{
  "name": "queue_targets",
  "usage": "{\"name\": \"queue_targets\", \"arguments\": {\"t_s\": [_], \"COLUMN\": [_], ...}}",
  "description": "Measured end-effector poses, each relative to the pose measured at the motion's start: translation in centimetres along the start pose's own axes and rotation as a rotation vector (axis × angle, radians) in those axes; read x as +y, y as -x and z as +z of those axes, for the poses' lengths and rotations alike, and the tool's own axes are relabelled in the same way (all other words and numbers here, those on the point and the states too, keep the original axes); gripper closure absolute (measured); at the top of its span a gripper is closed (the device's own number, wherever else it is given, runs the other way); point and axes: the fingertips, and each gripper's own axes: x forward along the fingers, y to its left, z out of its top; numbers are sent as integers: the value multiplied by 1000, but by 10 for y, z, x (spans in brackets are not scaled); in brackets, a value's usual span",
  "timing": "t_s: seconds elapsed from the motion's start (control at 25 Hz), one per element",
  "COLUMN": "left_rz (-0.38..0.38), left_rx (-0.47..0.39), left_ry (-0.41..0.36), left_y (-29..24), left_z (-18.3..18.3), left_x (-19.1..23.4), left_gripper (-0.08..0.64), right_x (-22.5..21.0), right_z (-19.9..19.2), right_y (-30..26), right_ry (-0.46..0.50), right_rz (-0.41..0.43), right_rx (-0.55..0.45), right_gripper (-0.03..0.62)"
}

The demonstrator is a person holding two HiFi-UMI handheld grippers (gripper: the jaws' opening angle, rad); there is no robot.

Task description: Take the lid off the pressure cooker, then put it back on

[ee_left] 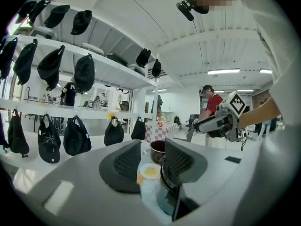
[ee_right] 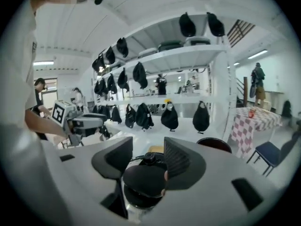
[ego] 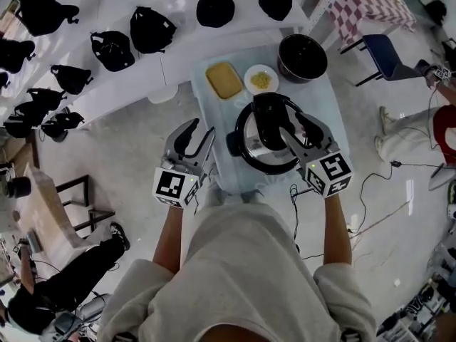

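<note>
Pale sweatshirt point(ego: 242, 276) shoulders fill the bottom of the head view, with both forearms reaching forward. Ahead of them the cooker point(ego: 246, 150) stands on the near half of a small worktop point(ego: 209, 120) with a pale cover. It is a round steel pot with a dark rim and a black stub handle on its left side. Its lid point(ego: 265, 145) sits on top, shiny steel, with a long black handle point(ego: 269, 112) running across it.

The right gripper point(ego: 299, 128) reaches over the lid from the near right. In its own view the jaws stand parted astride the handle. Their ribbed pads show bare above it, so they are not clamped on it. The left gripper point(ego: 198, 140) hangs just off the worktop's left edge, level with the cooker, its jaws released and empty.

Behind the cooker lie a yellow slab point(ego: 224, 80) and a white plate point(ego: 261, 79) of yellow food, with a dark pot point(ego: 302, 57) at the far right corner. Beyond the worktop, black bags point(ego: 152, 28) hang along white shelves. A blue chair point(ego: 385, 52) and a checked table point(ego: 363, 6) stand to the right.
</note>
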Motion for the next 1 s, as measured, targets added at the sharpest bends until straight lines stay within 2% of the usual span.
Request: {"name": "queue_targets", "arguments": {"t_s": [0.16, 0.24, 0.32, 0.36, 0.52, 1.0], "left_rz": [4, 9, 13, 15, 23, 21], "left_rx": [6, 12, 17, 20, 36, 51], "left_ry": [-15, -23, -26, -26, -27, -38], "left_y": [1, 2, 3, 4, 4, 2], "left_z": [1, 1, 0, 0, -4, -6], "left_x": [4, 6, 7, 8, 8, 5], "left_gripper": [459, 493, 525, 536, 552, 554], "right_x": [-20, -29, -34, -35, -32, -30], "right_z": [2, -4, -10, -13, -21, -20], "right_y": [27, 40, 51, 56, 63, 57], "right_ry": [-76, -81, -68, -72, -112, -107], "right_rz": [-131, -198, -265, -280, -276, -262], "right_rx": [-98, -109, -103, -102, -97, -74], "right_gripper": [447, 487, 578, 591, 591, 592]}}
